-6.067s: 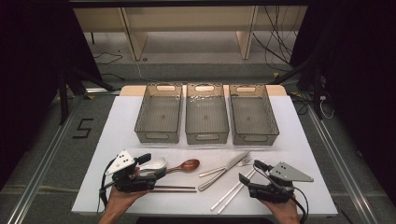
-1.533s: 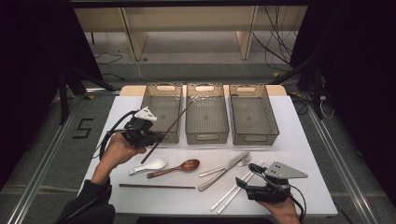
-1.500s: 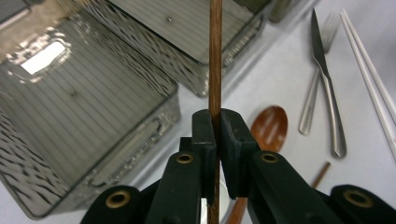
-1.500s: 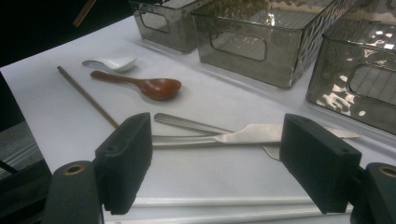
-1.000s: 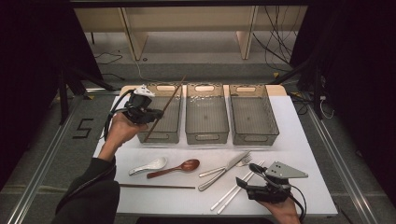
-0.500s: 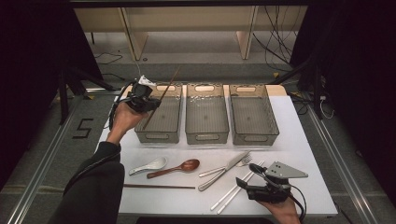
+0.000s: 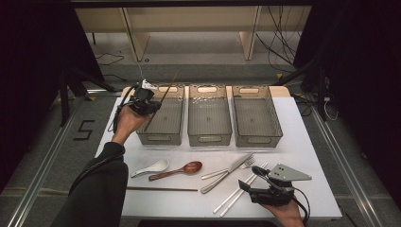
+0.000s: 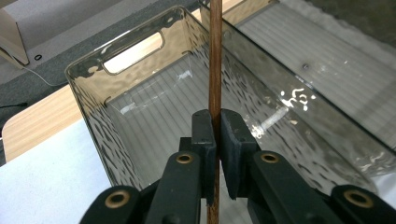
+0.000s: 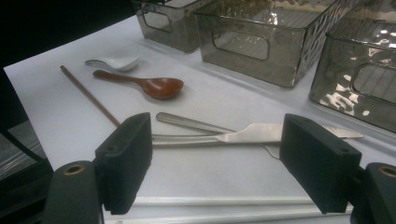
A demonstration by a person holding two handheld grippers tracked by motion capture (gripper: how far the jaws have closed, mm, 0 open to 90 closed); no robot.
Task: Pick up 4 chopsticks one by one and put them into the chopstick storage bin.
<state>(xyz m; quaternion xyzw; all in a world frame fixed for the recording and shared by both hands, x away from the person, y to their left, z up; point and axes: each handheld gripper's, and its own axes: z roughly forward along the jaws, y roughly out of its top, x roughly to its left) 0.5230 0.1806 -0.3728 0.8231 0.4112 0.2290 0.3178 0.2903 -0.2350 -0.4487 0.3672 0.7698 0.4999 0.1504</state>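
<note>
One thin brown chopstick, straight, clamped in left gripper.

Lab: dark curtains, floor cables

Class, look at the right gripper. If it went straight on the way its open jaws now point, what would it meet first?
Most likely the table knife, lying across the line between the right gripper jaws, with the fork beside it. The pale chopsticks lie under the jaws already. Depth is hard to judge.

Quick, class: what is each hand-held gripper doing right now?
Left hand-held gripper: shut on the brown chopstick.
Right hand-held gripper: open, holding nothing.
</note>
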